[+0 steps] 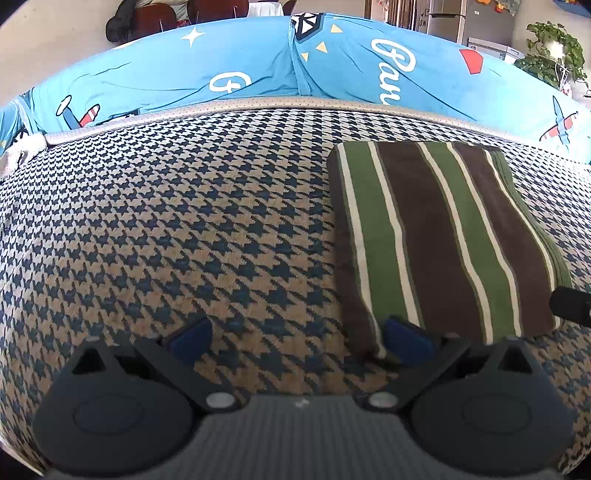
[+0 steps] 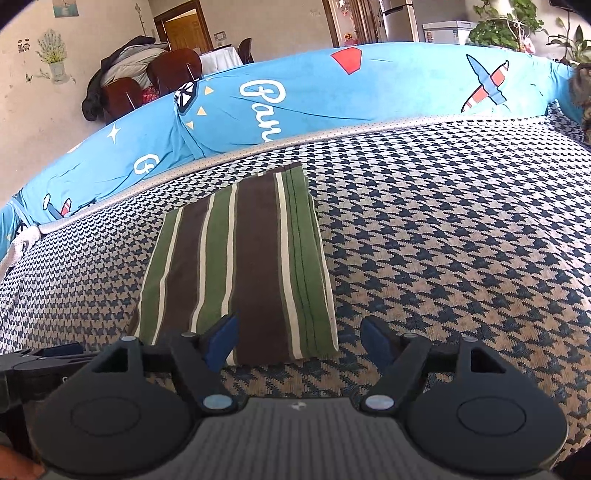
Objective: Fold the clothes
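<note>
A green, brown and cream striped garment lies folded into a flat rectangle on the houndstooth-covered seat. My left gripper is open just in front of the garment's near left corner, its right pad over that corner, nothing between the fingers. In the right wrist view the same striped garment lies ahead and left. My right gripper is open at its near right corner, the left pad over the cloth edge, holding nothing. The left gripper's black body shows at the lower left there.
A blue cartoon-print cover drapes the backrest behind the seat. Beyond it stand dark chairs with a coat, a fridge and potted plants. Bare houndstooth surface stretches to the left and right of the garment.
</note>
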The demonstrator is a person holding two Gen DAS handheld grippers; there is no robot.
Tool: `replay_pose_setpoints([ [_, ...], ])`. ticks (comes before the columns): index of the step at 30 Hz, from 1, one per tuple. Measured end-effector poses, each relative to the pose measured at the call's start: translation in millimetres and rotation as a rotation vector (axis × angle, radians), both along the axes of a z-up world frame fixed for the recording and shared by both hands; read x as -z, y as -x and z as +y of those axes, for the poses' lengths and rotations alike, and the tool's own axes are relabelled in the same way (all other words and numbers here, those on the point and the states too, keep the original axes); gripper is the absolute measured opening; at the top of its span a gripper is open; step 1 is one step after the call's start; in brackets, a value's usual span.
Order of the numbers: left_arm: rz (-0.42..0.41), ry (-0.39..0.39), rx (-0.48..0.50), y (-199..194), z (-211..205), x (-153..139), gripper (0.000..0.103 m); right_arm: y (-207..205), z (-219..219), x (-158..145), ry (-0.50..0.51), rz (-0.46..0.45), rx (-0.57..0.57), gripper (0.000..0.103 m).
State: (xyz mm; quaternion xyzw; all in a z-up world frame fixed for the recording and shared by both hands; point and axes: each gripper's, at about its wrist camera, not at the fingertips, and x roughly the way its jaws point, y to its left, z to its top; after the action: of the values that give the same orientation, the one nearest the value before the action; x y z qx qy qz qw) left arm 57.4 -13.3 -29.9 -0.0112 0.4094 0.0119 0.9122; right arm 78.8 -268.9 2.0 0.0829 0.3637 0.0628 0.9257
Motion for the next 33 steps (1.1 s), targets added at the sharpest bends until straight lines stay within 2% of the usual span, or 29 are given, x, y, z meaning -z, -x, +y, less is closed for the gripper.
replay_pose_setpoints([
  [13, -0.024, -0.011, 0.024, 23.4, -18.8, -8.4, 0.103, 1.7, -2.9, 2.9, 0.011, 0.003, 0.035, 0.078],
  [22, -0.026, -0.013, 0.038, 57.7, -56.2, -12.6, 0.103, 4.0, -0.2, 2.5, 0.032, -0.025, 0.025, 0.078],
  [28, -0.028, -0.004, 0.045, 58.7, -63.7, -15.6, 0.103, 5.3, 2.6, 3.5, 0.06, -0.04, 0.014, 0.078],
  [33, -0.03, 0.002, 0.042, 70.2, -74.2, -18.2, 0.103, 4.3, 0.3, 3.5, 0.034, -0.038, 0.006, 0.078],
])
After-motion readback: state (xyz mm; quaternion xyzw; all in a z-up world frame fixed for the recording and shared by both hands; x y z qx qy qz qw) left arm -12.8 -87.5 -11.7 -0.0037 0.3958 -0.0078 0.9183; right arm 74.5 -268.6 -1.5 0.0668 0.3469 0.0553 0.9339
